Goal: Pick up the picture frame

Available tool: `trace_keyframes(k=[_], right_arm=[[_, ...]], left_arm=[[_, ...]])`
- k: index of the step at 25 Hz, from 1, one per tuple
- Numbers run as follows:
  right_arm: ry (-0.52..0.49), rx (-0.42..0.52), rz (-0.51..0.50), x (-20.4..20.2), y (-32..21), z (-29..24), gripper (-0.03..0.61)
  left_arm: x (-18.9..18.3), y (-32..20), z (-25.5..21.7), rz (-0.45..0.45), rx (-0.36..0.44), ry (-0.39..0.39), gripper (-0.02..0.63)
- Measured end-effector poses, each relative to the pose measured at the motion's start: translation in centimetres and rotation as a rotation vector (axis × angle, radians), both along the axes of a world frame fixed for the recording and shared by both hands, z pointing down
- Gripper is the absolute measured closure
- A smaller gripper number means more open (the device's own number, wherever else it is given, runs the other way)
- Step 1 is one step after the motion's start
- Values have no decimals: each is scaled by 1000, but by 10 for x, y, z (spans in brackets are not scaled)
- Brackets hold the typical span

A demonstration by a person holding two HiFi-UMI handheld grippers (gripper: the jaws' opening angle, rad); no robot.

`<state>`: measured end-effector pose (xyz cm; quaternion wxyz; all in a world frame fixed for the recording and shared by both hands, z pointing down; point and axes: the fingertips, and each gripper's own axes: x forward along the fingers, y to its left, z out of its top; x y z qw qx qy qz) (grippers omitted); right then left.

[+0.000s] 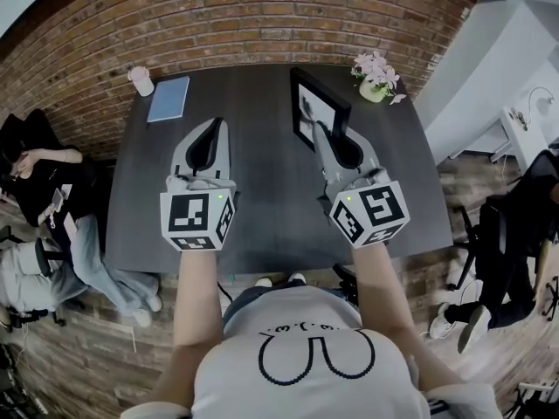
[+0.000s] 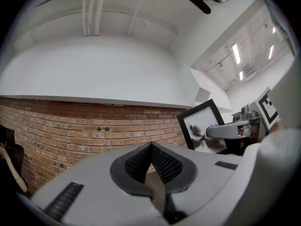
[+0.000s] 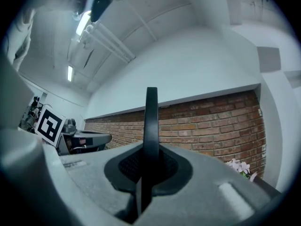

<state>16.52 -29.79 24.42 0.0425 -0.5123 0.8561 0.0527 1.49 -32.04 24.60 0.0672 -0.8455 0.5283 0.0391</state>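
The picture frame (image 1: 316,103) is black with a white print and stands upright over the far right part of the dark table (image 1: 262,230). My right gripper (image 1: 325,127) is shut on its near edge. In the right gripper view the frame (image 3: 151,117) shows edge-on as a thin black bar clamped between the jaws (image 3: 150,157). My left gripper (image 1: 215,125) hovers over the middle of the table, to the left of the frame, shut with nothing in it. The left gripper view shows its closed jaws (image 2: 151,147), with the frame (image 2: 201,125) and the right gripper (image 2: 230,130) off to the right.
A blue notebook (image 1: 169,99) and a pale cup (image 1: 141,80) lie at the table's far left. A pot of pink flowers (image 1: 376,77) stands at the far right corner. A brick wall (image 1: 262,16) backs the table. A person (image 1: 44,182) sits at the left.
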Motion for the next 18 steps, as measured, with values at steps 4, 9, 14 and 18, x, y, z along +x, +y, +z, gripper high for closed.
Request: trace_keyframes(k=[4, 9, 14, 18], right_arm=[[0, 14, 3, -1, 1, -2, 566], [-4, 24, 5, -2, 3, -5, 566], [0, 31, 7, -1, 3, -6, 566], [0, 35, 4, -2, 6, -7, 566]], left_arm=[[1, 3, -3, 6, 19, -6, 615], [0, 6, -5, 3, 31, -13, 615], [2, 8, -11, 1, 43, -13, 615], [3, 10, -12, 3, 49, -14, 615]])
